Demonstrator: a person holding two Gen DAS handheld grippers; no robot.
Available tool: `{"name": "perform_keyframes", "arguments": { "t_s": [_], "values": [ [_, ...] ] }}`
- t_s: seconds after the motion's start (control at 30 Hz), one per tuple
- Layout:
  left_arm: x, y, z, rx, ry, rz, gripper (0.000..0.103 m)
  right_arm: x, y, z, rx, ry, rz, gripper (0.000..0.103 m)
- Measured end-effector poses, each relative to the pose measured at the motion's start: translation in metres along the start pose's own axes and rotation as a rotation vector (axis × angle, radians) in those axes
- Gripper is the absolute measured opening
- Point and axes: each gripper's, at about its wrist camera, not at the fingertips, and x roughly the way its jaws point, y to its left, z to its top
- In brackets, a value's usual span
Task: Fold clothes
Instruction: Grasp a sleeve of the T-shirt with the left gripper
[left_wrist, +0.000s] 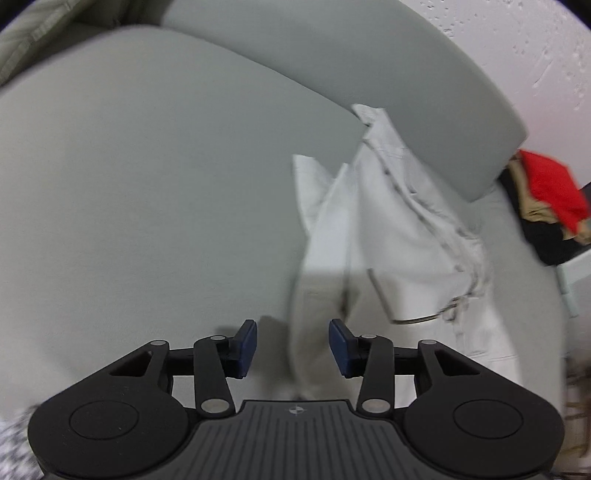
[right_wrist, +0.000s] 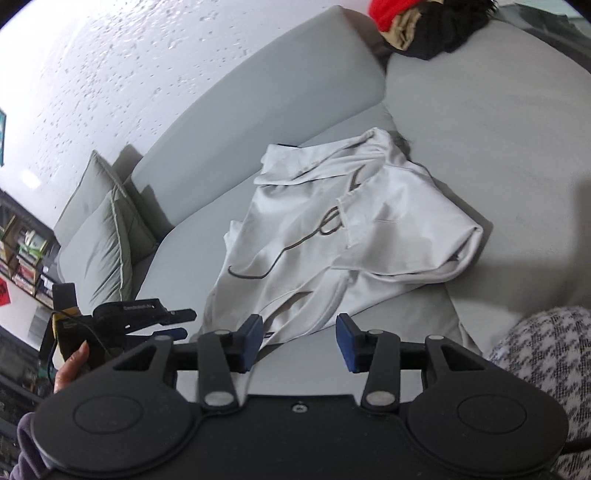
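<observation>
Lying crumpled on the sofa (right_wrist: 498, 155), collar toward the backrest, the white shirt (right_wrist: 332, 236) fills neither half-open gripper (right_wrist: 300, 341).

Left tongs (left_wrist: 293, 349) angled downward, jaws parted, right tongs (right_wrist: 300, 341) likewise parted, empty.

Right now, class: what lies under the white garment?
The white garment lies crumpled on the grey sofa seat cushion, which shows all round it. Whatever sits directly beneath its folds is covered.
</observation>
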Motion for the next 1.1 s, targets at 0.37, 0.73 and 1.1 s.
{"name": "perform_keyframes", "arguments": {
  "t_s": [0.37, 0.73, 1.1],
  "values": [
    [0.040, 0.014, 0.017, -0.095, 0.061, -0.132, 0.041, 0.013, -0.025, 0.004, 0.057, 0.008, -0.033, 0.044],
    [0.041, 0.024, 0.012, -0.243, 0.010, -0.217, 0.003, 0.014, -0.041, 0.004, 0.125, -0.007, -0.025, 0.045],
    [-0.055, -0.001, -0.022, -0.058, -0.266, 0.132, 0.001, 0.012, -0.046, 0.005, 0.146, -0.070, -0.106, 0.045]
  ]
}}
